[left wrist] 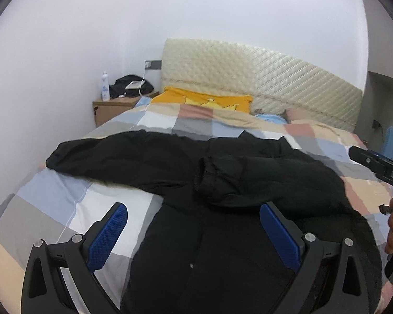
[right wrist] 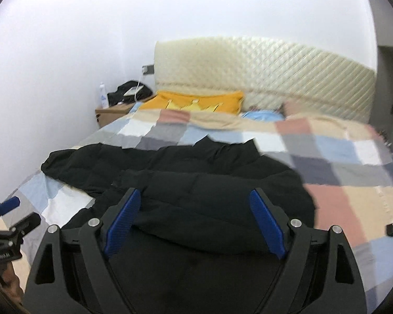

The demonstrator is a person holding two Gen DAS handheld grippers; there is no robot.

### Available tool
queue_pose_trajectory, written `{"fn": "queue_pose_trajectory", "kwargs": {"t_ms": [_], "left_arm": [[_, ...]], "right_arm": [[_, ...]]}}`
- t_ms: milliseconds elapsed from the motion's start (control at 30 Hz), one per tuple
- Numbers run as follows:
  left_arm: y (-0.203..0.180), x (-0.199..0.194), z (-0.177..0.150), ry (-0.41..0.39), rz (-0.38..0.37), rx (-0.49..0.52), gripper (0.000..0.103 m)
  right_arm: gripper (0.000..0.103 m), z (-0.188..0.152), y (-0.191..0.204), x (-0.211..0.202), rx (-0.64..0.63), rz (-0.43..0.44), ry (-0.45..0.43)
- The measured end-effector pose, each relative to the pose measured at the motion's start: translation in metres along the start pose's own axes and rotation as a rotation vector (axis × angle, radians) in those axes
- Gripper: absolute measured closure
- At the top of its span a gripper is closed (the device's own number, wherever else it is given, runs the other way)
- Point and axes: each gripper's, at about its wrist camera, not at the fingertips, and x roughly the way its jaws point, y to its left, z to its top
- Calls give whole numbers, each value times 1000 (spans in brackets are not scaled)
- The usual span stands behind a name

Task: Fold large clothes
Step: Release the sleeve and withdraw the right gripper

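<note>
A large black padded jacket lies on the checked bedspread. Its left sleeve stretches out to the left. Its right sleeve is folded across the body, cuff near the middle. My left gripper is open and empty above the jacket's lower front. My right gripper is open and empty above the folded sleeve of the jacket. The right gripper's body shows at the left wrist view's right edge; the left gripper shows at the right wrist view's left edge.
A yellow pillow and a blue one lie by the quilted cream headboard. A wooden nightstand at the left wall holds a bottle and dark items. Bedspread lies bare to the jacket's right.
</note>
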Motion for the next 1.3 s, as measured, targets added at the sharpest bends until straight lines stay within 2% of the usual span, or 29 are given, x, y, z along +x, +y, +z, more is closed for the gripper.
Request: {"fn": "queue_pose_trajectory", "kwargs": {"t_ms": [100,200,367,500,667,833,1033,1300], "left_arm": [[-8,-19,-7,-20,-8,17,1],[-18,-35,-9,8,69,38,1],[-40,-71,-7,-36,41,68,1],[-56,-85,-13,-40,-6,77,1],[-73,-86,-27,-18,-53,94,1],[-82,-82,-40,-9,-24,151,1],[-77,-81,-50,-9,-43,122,1],[-70,-78,-58,-5,-73,69,1]], "right_arm": [[17,-4,-7,-28,-23,-38,-11],[17,-16,-15,-55,-20,-53,-14],[17,-35,-23,-91,6,-41,-21],[17,-49,-31,-119,53,-36,-51],[13,-73,-37,-141,91,-53,-81],[10,-103,-43,-148,101,-74,-88],[10,-127,-45,-150,119,-93,-50],[4,-142,-36,-169,117,-130,-81]]}}
